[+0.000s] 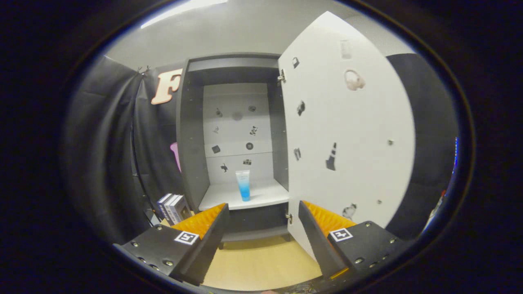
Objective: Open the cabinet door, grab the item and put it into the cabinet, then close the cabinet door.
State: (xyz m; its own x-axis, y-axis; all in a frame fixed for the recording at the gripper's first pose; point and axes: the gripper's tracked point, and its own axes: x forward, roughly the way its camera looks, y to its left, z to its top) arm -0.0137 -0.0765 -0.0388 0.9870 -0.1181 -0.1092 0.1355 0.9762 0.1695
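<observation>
Blue tube [243, 185] standing upright on its cap on the cabinet [192, 134] floor, long axis vertical, door [347, 134] hanging open, gripper [261, 220] fingers spreading wide, holding nothing, hovering over a wooden table [261, 261], books [173, 207] lying beside.

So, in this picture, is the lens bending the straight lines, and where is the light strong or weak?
Gripper view: fisheye bends the cabinet door edges; ceiling strip glares; cabinet upper interior shadowed; tube sharp on the shelf; open fingers near, empty.
</observation>
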